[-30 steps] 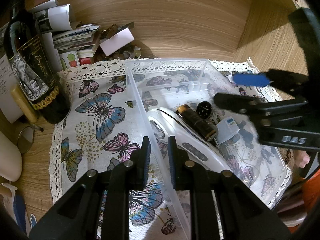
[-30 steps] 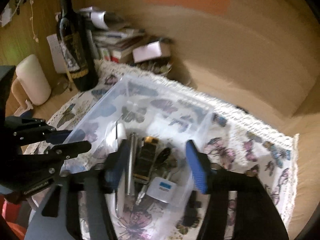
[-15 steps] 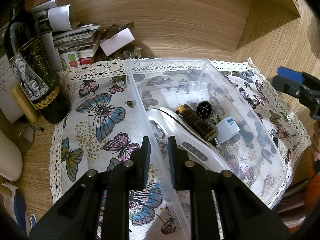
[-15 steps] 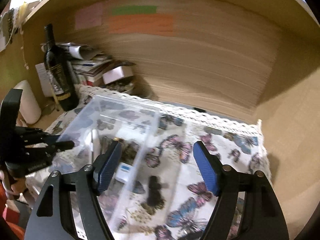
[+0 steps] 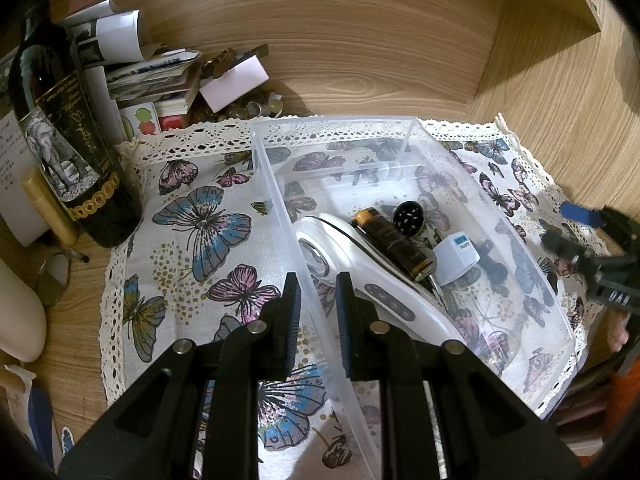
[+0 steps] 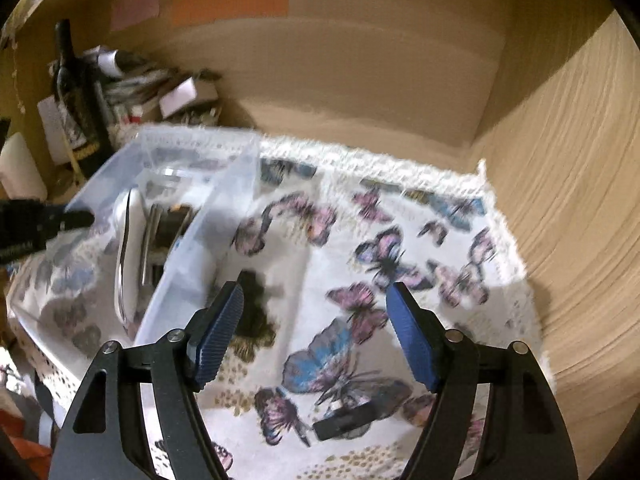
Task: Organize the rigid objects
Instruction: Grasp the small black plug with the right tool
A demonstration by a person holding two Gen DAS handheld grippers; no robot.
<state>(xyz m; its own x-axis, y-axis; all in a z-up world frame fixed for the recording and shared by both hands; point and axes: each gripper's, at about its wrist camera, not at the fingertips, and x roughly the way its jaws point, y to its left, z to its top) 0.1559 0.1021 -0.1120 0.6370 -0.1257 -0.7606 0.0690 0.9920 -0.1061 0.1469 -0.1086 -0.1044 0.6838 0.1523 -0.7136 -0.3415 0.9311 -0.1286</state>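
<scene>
Left gripper straddling the clear bin's left wall

A white handheld device, dark cylinder and small white plug lie inside; wine bottle stands at the cloth's left edge.

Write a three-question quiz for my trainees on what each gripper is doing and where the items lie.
1. True or false: the right gripper holds an item.
2. The white handheld device lies: A) on a shelf, B) in the clear bin, C) on the floor.
3. Fill in: the left gripper closes on the bin's side ___.
Key: 1 false; 2 B; 3 wall.
</scene>
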